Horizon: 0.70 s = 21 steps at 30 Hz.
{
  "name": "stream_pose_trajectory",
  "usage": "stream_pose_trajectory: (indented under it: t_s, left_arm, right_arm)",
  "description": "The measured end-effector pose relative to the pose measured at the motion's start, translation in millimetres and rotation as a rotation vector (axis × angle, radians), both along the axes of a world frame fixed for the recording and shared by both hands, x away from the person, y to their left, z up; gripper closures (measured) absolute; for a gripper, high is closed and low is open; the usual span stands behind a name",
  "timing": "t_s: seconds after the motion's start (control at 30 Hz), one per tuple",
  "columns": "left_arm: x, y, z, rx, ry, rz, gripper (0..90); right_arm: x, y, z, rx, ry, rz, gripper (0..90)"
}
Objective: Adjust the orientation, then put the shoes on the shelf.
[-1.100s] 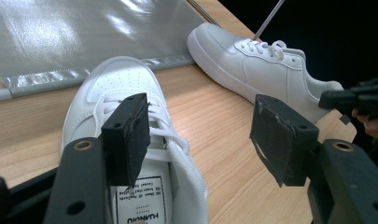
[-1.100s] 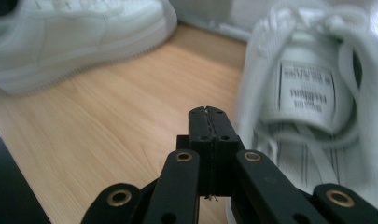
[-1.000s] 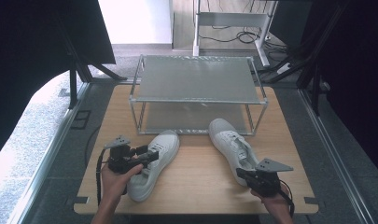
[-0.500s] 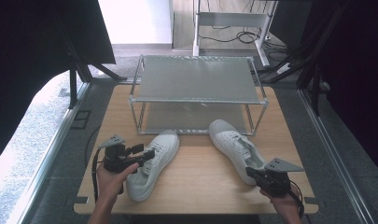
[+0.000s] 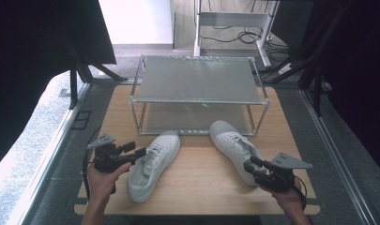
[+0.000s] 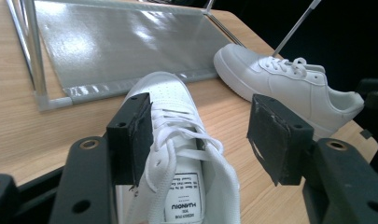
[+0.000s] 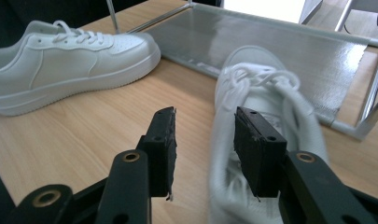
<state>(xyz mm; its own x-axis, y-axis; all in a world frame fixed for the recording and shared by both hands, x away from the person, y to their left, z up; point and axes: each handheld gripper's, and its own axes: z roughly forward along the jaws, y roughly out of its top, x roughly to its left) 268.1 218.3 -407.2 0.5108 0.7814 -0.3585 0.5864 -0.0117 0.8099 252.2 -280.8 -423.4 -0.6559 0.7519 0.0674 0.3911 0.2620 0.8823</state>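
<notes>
- Between the pads of the left gripper (image 6: 200, 135), seen in the left gripper view, lies the collar and tongue of the left shoe (image 6: 177, 154); one pad sits close against the laces, the other stands clear of the shoe, so the jaws are apart and not clamping, having just closed a little.
- Ahead of that gripper, past the shoe's toe, stands the wire rack (image 6: 42, 100) with its grey lower shelf.
- Off to its far side rests the right shoe (image 6: 289, 88), side-on on the wooden table (image 6: 18, 130).
- From above, the left gripper (image 5: 131, 152) is just beside the left shoe (image 5: 155, 164).
- The right gripper (image 7: 203, 144) has its jaws parted, having just been opening; the heel of the right shoe (image 7: 261, 116) lies just beyond them and slightly blurred, and no pad presses on it.
- From above, the right gripper (image 5: 253, 165) is at that shoe's (image 5: 234, 145) heel.
</notes>
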Motion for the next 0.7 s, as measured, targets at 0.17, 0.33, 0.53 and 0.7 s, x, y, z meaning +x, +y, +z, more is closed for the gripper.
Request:
stream_pose_trajectory:
  t_s: [0.17, 0.33, 0.53, 0.7]
  left_arm:
    - [3.7, -3.6, -1.9, 0.053, 0.013, -0.004, 40.8]
    - [11.2, -8.2, -6.7, 0.111, 0.042, -0.006, 40.9]
    - [15.0, -2.7, -3.2, 0.125, 0.043, 0.002, 41.7]
    - [16.7, -3.1, -7.8, 0.138, 0.061, -0.006, 42.4]
  right_arm:
    - [15.6, -4.8, 5.3, -0.013, -0.005, -0.022, 55.4]
    - [44.1, -11.6, 10.3, -0.025, 0.003, -0.063, 53.4]
    - [66.5, -15.2, 9.2, -0.052, 0.054, -0.069, 49.7]
    - [74.2, -17.6, 5.5, -0.066, 0.088, -0.063, 49.1]
